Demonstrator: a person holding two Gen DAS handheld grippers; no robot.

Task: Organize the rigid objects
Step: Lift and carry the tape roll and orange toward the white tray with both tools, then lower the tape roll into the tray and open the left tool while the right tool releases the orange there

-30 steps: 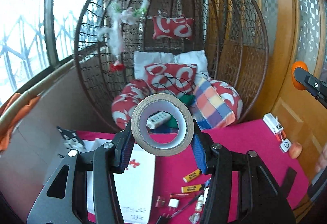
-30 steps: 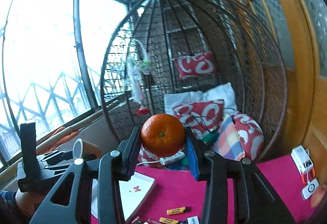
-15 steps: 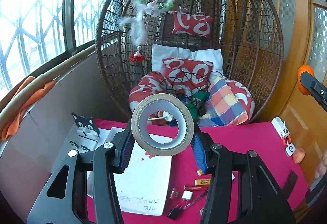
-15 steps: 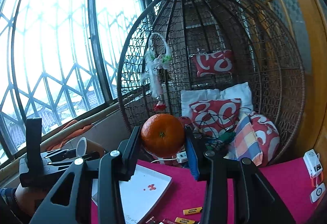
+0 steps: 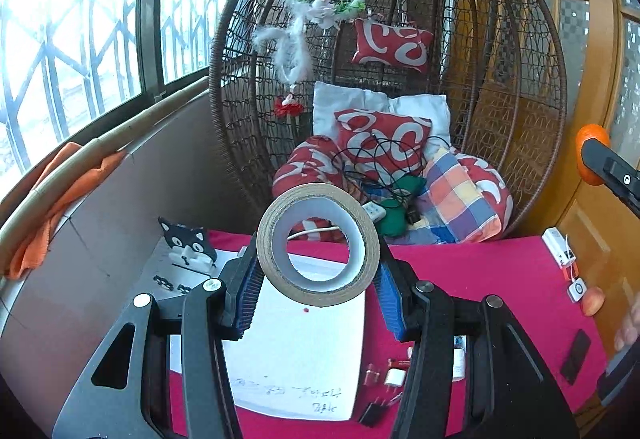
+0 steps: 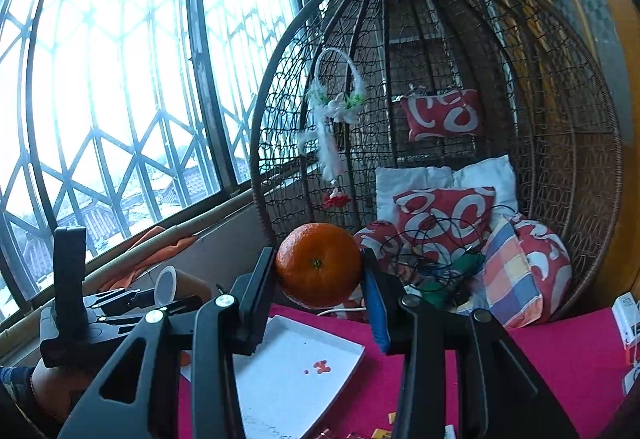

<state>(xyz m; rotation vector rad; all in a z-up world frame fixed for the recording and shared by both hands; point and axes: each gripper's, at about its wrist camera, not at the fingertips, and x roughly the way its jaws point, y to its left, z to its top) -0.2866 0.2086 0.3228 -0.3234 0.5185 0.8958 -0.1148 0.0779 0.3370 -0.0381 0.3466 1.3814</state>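
Note:
My left gripper (image 5: 318,279) is shut on a brown tape roll (image 5: 276,263), held upright in the air above a white tray (image 5: 304,355) on the magenta table (image 5: 480,279). My right gripper (image 6: 318,271) is shut on an orange (image 6: 318,265), held high over the table; the tray (image 6: 296,371) lies below it. The left gripper with the tape roll (image 6: 168,285) shows at the left of the right wrist view. The orange (image 5: 588,155) shows at the right edge of the left wrist view.
Small items (image 5: 394,375) lie on the table (image 6: 560,351) right of the tray. A cat-shaped holder (image 5: 186,243) stands at the back left. White devices (image 5: 560,249) lie at the right edge. A wicker hanging chair (image 5: 400,79) with cushions stands behind the table.
Both grippers have drawn back and tilted, keeping their objects. The tray appears larger and more central below the tape roll. The right view has turned up toward the window.

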